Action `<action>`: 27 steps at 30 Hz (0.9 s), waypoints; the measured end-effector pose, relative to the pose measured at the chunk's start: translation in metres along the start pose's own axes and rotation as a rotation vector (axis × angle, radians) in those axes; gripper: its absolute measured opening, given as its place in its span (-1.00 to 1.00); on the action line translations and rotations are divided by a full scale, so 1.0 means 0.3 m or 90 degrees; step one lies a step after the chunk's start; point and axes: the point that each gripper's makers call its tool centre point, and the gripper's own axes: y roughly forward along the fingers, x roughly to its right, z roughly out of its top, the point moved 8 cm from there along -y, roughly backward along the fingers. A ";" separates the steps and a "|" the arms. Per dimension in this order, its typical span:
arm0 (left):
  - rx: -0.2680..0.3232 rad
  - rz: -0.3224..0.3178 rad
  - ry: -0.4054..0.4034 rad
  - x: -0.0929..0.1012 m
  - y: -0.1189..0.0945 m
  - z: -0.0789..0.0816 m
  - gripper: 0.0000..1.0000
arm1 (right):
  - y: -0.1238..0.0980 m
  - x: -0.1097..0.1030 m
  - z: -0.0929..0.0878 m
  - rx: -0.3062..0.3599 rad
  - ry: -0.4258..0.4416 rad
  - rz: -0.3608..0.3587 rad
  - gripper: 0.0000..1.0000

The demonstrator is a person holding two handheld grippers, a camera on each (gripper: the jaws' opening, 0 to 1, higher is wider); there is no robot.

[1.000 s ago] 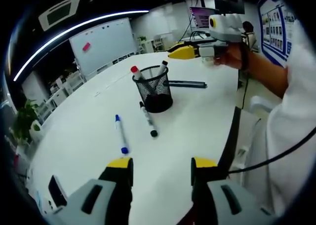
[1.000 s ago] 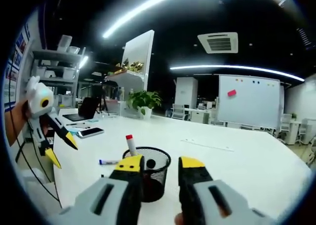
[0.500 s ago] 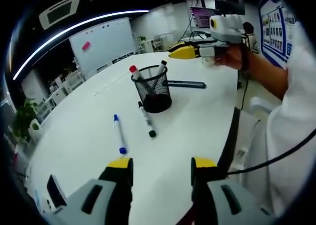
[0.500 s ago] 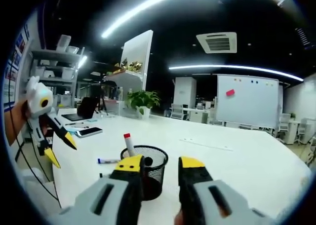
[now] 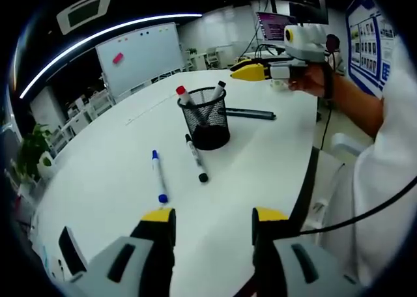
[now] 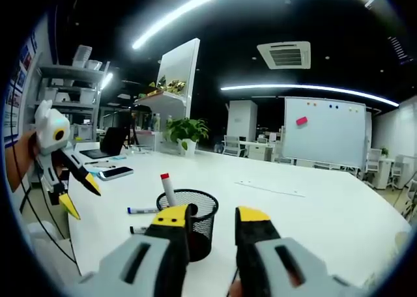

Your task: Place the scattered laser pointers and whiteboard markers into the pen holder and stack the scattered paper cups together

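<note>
the mesh holder (image 5: 206, 120) stands upright on the white table (image 5: 98, 180), with a red-capped marker (image 5: 183, 95) and a black marker (image 5: 216, 90) inside. just beside its base lies a black marker (image 5: 195, 158); a blue marker (image 5: 158, 177) lies near that, farther from the holder. a dark laser pointer (image 5: 251, 114) lies on the holder's other side. the left gripper (image 5: 213, 217) hovers well short of the holder, jaws wide, empty. the right gripper (image 6: 213, 215) hangs near the holder, jaws apart, empty.
</note>
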 end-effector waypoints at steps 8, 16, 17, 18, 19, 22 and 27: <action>-0.003 0.004 -0.004 -0.004 0.006 -0.007 -0.05 | -0.006 0.007 -0.003 -0.002 0.001 -0.004 -0.47; 0.003 0.015 -0.016 -0.015 0.006 -0.011 -0.05 | -0.010 0.009 -0.007 -0.007 -0.004 -0.006 -0.47; 0.005 0.018 -0.018 -0.016 0.006 -0.010 -0.05 | -0.011 0.009 -0.007 -0.007 -0.004 -0.006 -0.47; 0.005 0.019 -0.020 -0.019 0.005 -0.009 -0.05 | -0.011 0.010 -0.008 -0.008 -0.005 -0.007 -0.47; 0.006 0.021 -0.021 -0.021 0.006 -0.008 -0.05 | -0.012 0.011 -0.009 -0.009 -0.005 -0.007 -0.47; 0.008 0.023 -0.023 -0.021 0.010 -0.006 -0.05 | -0.014 0.012 -0.011 -0.011 -0.006 -0.008 -0.47; 0.004 0.024 -0.021 -0.019 0.011 -0.009 -0.06 | -0.018 0.015 -0.014 -0.016 -0.006 -0.011 -0.47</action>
